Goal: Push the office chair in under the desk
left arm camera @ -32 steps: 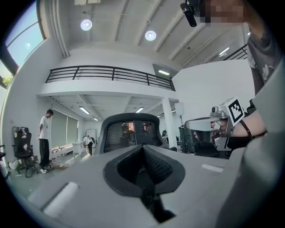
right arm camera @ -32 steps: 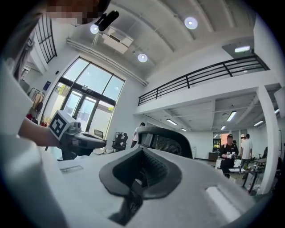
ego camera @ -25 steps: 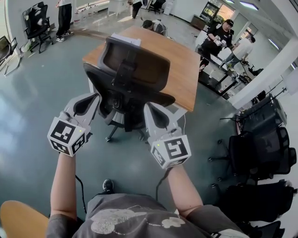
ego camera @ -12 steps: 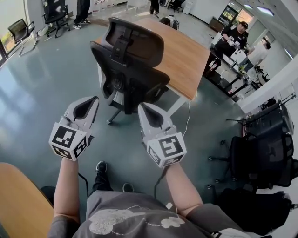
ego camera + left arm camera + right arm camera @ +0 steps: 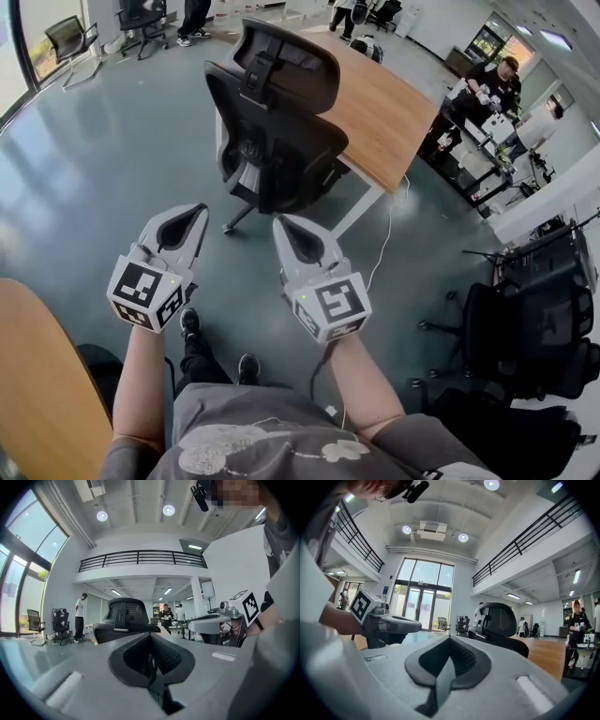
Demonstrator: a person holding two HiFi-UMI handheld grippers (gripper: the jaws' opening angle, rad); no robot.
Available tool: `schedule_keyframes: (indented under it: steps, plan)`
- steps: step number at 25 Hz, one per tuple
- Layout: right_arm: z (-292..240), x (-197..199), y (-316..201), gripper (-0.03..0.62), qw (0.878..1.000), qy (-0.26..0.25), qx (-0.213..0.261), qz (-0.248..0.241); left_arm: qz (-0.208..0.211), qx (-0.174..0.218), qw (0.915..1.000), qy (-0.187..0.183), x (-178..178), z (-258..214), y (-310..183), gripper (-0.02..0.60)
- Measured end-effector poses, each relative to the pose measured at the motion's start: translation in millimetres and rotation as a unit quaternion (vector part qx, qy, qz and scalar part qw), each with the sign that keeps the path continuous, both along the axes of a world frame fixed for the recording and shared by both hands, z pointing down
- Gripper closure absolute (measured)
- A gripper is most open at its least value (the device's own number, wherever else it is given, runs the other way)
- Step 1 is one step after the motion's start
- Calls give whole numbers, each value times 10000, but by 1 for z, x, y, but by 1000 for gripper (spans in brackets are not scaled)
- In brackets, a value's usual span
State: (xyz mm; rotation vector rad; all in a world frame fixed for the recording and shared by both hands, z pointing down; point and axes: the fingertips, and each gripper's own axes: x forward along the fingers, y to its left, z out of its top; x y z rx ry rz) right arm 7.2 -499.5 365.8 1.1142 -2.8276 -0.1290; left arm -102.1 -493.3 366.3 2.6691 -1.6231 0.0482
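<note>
The grey-green floor (image 5: pixel 84 159) filled most of the head view. On it stood the long wooden tabletop (image 5: pixel 380 117) on white legs. The black office chair (image 5: pixel 281 131) stood at the tabletop's near edge with its backrest and headrest (image 5: pixel 292 67) turned towards the person. One leg of its castor base (image 5: pixel 236 219) showed on the open floor. The seat was hidden behind the backrest, so how far it sat beneath the tabletop could not be told. A cluster of spare black chairs (image 5: pixel 534 309) stood well apart at the right, and the curved end of a second wooden tabletop (image 5: pixel 37 375) lay at the lower left.

The left hand-held gripper (image 5: pixel 195 214) and the right hand-held gripper (image 5: pixel 283 227) were held level, side by side and close to the person. Both pointed at the chair but were well apart from it. Each gripper's own view showed its jaws pressed together with nothing between them, the left (image 5: pixel 150 637) and the right (image 5: pixel 450 638), and the chair's back rose beyond them (image 5: pixel 124 616) (image 5: pixel 499 620).

Neither gripper touched the chair, so no pushing was under way at this moment. The chair looked close to home, though slightly skewed to the tabletop's edge. If it needed to go further in, both shut tips would have to go forward to the backrest, one on each side. They would then press evenly so that the castors rolled straight and the chair did not swivel.
</note>
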Motion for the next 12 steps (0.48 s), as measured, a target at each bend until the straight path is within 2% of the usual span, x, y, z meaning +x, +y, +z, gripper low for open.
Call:
schedule_keyframes:
  steps: [12]
  plan:
    - [-2,1,22,602,9999,-116,-66,-82,-92,5,10000,19,4,-5,30,564]
